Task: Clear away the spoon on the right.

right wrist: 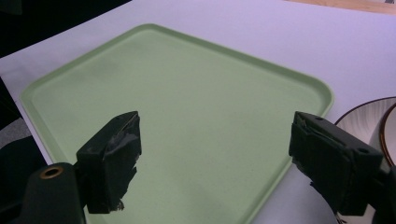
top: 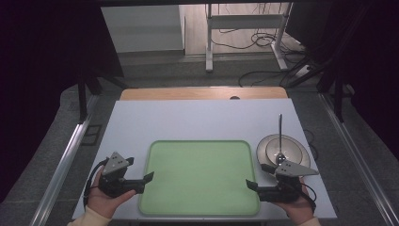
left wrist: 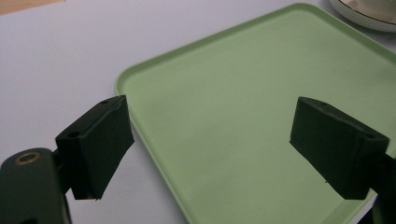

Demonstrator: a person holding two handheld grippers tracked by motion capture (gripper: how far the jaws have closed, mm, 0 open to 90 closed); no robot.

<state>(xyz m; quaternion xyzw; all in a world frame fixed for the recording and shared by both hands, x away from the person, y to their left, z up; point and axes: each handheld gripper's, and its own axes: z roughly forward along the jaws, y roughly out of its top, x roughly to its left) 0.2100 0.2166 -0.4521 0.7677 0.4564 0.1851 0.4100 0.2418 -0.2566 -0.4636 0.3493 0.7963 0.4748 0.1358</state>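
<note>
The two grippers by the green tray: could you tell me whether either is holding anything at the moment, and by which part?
Nothing is held. The left gripper and right gripper both stand open at the green tray's side edges, with nothing between their jaws.

I take the tray [top: 200, 176] as my landmark: it lies flat on the table [top: 197, 117], near the edge closest to me. My left gripper [top: 148, 179] sits at the tray's left rim, its tips reaching just over that rim. My right gripper [top: 251, 184] sits at the tray's right side, its tips over the right rim. Just right of the tray, beyond the right gripper, a plate [top: 268, 146] rests on the table. A bowl [top: 287, 149] sits on that plate, and a spoon [top: 280, 129] stands in the bowl, its handle pointing away from me.
</note>
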